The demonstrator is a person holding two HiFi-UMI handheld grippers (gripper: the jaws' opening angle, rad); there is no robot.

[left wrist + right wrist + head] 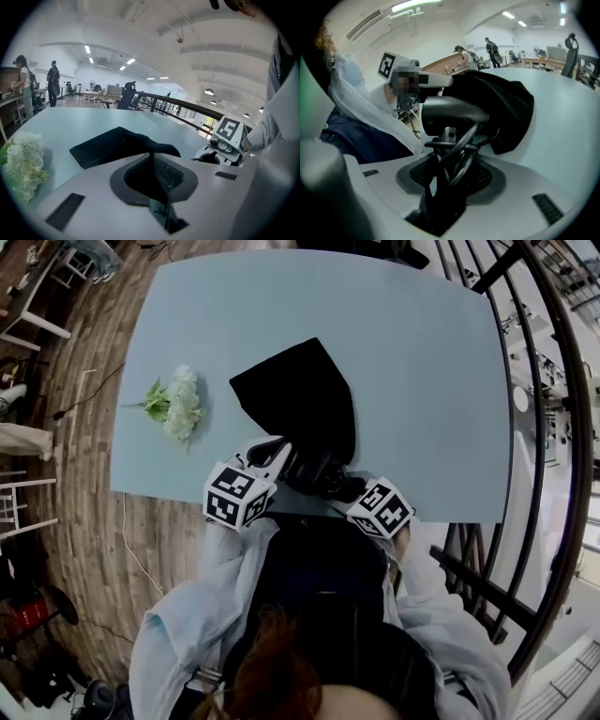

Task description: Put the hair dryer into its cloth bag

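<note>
The black cloth bag lies flat in the middle of the pale blue table. My left gripper is shut on the bag's near edge, and in the left gripper view a fold of black cloth rises into the closed jaws. The dark hair dryer sits at the bag's near mouth, held by my right gripper. In the right gripper view the jaws clamp its handle and wound cord, with the dryer's barrel just ahead against the bag.
A bunch of white flowers lies on the table's left part. The table's front edge runs just past both grippers. A black railing curves along the right. Two people stand at desks far off.
</note>
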